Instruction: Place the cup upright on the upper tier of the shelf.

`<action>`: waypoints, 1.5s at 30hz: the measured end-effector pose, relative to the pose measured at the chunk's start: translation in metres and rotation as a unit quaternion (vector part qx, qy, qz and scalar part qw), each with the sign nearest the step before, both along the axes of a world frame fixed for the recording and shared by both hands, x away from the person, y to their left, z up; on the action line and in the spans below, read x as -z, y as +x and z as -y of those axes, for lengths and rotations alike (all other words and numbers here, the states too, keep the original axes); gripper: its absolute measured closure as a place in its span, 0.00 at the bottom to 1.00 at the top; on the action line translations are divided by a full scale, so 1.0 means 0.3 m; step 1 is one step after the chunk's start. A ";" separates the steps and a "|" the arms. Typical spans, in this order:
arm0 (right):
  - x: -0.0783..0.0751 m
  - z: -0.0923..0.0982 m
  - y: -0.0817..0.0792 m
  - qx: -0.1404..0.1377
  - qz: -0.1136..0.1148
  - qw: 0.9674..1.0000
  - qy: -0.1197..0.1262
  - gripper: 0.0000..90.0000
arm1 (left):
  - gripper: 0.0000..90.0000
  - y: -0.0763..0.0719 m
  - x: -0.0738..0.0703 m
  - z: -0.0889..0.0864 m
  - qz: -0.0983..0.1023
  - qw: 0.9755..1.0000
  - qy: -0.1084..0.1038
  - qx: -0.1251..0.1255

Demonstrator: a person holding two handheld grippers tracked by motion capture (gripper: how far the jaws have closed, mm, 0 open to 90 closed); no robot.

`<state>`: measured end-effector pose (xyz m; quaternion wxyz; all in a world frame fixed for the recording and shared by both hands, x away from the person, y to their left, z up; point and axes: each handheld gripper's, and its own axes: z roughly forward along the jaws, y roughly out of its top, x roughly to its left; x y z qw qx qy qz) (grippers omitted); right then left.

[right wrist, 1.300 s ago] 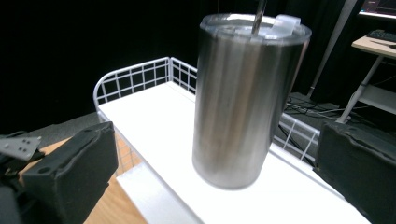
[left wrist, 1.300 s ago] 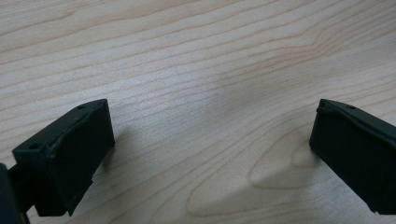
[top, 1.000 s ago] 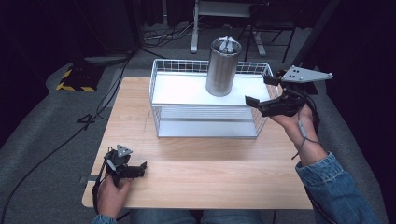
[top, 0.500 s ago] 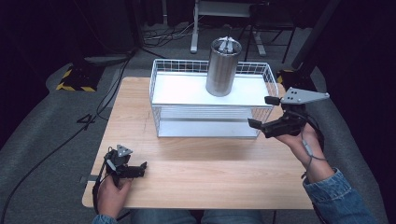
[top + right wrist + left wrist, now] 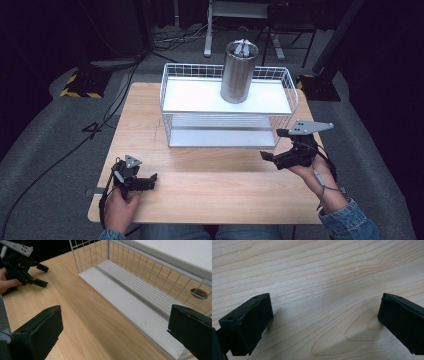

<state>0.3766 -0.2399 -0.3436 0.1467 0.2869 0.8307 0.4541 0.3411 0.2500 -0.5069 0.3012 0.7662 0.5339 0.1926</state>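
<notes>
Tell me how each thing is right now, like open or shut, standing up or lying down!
left gripper: open, nothing in it, low over the wooden table.
right gripper: open, nothing in it, held beside the rack.
metal cup: standing upright on the rack's top shelf, with pale things sticking out of its top.
wire rack: standing upright on the table, bottom shelf bare.

Standing on grey floor [image 5: 45,135]: a light wooden desk [image 5: 210,185], grain running side to side. Sitting toward its far edge, a white wire rack [image 5: 227,112] with two white shelves, its lower one lying directly on the wood. Resting on the near left corner, the left tool [image 5: 150,181].
</notes>
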 end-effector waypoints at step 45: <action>0.506 -0.056 -0.073 0.002 -0.058 0.993 -0.103 0.18 | 0.00 0.000 0.000 0.000 0.000 1.000 0.000 0.000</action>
